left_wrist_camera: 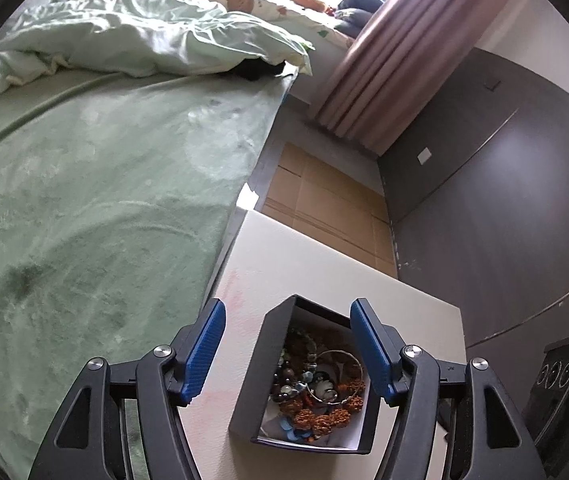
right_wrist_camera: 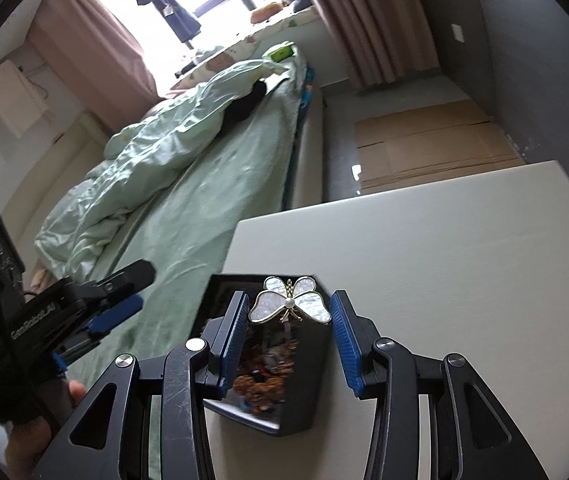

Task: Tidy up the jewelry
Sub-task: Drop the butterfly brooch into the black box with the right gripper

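Green-blanketed bed (left_wrist_camera: pixel 96 184) alongside, white table (left_wrist_camera: pixel 324 264) against its edge. On the table: black jewelry box (left_wrist_camera: pixel 260 364), lid off, white-lined, full of a tangle of beaded bracelets (left_wrist_camera: pixel 316 392) plus a thin silver bangle (left_wrist_camera: pixel 340 376).

Step in hand, by judgement: loading loose pieces into the box, butterfly brooch next.

Right gripper (right_wrist_camera: pixel 290 328): jaws part-open, spanning the mother-of-pearl butterfly brooch (right_wrist_camera: pixel 290 300). Left wing tip touching the left pad (right_wrist_camera: pixel 236 328); right wing tip just beside the other pad, contact hard to confirm. Brooch off the table and above the box, so read as held across the wings. Hovering over the box's open top.

Left gripper (left_wrist_camera: pixel 286 344): jaws wide, nothing between the pads, box sitting below in the gap, no contact seen. In the right wrist view, off to the box's bed side, clear of it.

Next move calls for: lowering the brooch into the box, opening only once over the lining, avoiding a snag on the bangle or beads. Left free to steady the box wall if it slides.
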A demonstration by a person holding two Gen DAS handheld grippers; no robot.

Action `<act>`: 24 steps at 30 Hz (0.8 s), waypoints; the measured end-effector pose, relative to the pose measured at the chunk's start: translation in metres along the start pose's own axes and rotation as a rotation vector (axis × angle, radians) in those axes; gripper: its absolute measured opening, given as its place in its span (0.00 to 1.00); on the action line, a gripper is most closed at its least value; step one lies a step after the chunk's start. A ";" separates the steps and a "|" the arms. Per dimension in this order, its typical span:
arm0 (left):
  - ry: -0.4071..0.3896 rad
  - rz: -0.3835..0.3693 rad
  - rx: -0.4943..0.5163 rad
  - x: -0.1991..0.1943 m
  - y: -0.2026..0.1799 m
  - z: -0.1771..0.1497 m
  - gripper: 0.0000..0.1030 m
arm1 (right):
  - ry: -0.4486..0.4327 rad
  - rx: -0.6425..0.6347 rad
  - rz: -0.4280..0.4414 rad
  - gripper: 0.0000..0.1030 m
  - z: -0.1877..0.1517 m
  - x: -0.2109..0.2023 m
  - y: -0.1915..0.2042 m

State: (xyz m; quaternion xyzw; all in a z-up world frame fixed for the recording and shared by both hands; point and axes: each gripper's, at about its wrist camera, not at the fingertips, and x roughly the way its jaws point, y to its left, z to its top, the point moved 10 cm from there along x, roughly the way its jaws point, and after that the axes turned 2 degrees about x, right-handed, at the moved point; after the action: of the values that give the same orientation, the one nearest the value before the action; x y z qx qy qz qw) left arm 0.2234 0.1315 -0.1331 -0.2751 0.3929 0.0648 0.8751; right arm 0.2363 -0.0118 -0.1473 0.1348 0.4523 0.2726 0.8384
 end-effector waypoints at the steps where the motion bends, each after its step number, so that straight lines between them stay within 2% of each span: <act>1: -0.003 0.000 -0.005 -0.001 0.002 0.001 0.64 | 0.003 -0.003 0.006 0.42 -0.001 0.002 0.003; 6: -0.005 -0.003 -0.023 -0.004 0.009 0.004 0.64 | 0.011 -0.015 0.042 0.42 -0.003 0.012 0.018; 8: -0.002 -0.007 -0.029 -0.004 0.011 0.004 0.64 | 0.029 -0.010 0.067 0.57 -0.003 0.016 0.022; 9: -0.002 -0.009 -0.030 -0.005 0.011 0.004 0.64 | 0.032 -0.003 0.071 0.70 -0.003 0.016 0.021; 10: -0.001 -0.010 -0.031 -0.005 0.012 0.004 0.64 | 0.022 0.003 0.074 0.72 -0.002 0.014 0.020; 15: -0.005 -0.018 -0.020 -0.008 0.009 0.004 0.65 | 0.006 0.031 0.053 0.72 -0.001 0.003 0.007; 22: -0.034 -0.012 0.049 -0.020 -0.010 -0.001 0.79 | -0.010 0.004 0.006 0.72 -0.005 -0.019 -0.005; 24: -0.034 -0.005 0.080 -0.022 -0.015 -0.004 0.79 | -0.017 -0.007 0.001 0.73 -0.005 -0.026 -0.006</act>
State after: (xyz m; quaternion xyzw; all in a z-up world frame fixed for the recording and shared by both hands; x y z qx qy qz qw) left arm 0.2111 0.1190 -0.1130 -0.2399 0.3794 0.0517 0.8921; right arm 0.2225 -0.0315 -0.1351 0.1344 0.4443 0.2733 0.8425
